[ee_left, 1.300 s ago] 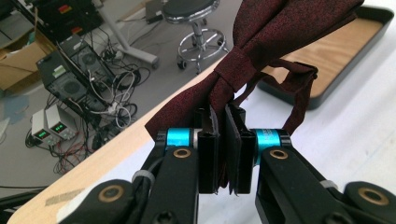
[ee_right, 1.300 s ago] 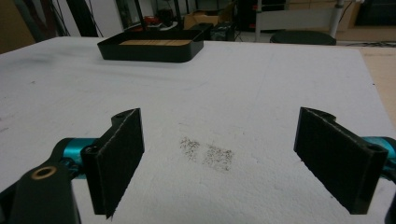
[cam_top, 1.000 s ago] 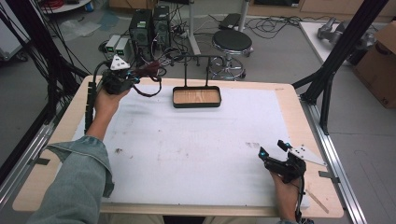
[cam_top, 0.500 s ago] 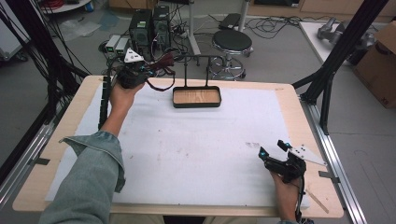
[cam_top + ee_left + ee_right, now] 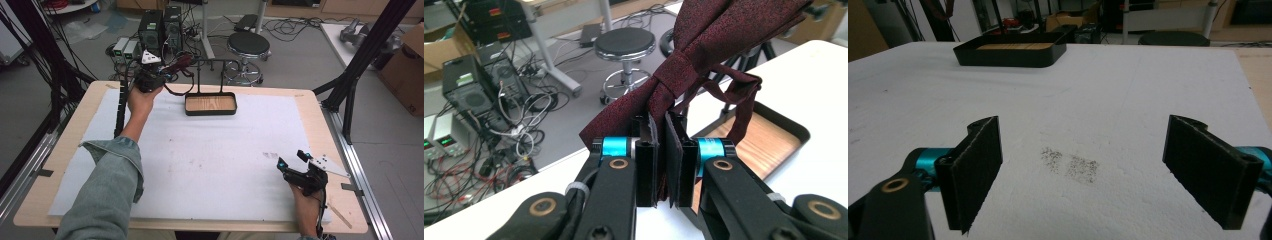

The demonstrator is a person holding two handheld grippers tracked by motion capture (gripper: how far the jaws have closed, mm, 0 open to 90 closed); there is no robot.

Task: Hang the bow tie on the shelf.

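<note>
A dark red bow tie [image 5: 704, 55] with a thin strap hangs in the air, and my left gripper [image 5: 662, 150] is shut on it just below its knot. In the high view that left gripper [image 5: 159, 75] is raised at the table's far left, the bow tie [image 5: 176, 65] reaching toward a black stand [image 5: 210, 62]. Below the stand sits a black tray with a wooden floor [image 5: 210, 104]. My right gripper [image 5: 295, 161] rests low near the front right edge, open, with nothing between its black pads [image 5: 975, 167]. The tray [image 5: 1010, 52] lies far ahead of it.
A white sheet [image 5: 210, 155] covers the wooden table, with a grey smudge [image 5: 1070, 164] just ahead of the right gripper. Beyond the far edge stand a round stool [image 5: 248, 44], computer boxes [image 5: 157, 25] and tangled cables. A black frame post [image 5: 360, 70] rises at the right.
My left gripper has moved right along the far edge with the bow tie, from the far-left corner toward the stand and tray. The right gripper has stayed still.
</note>
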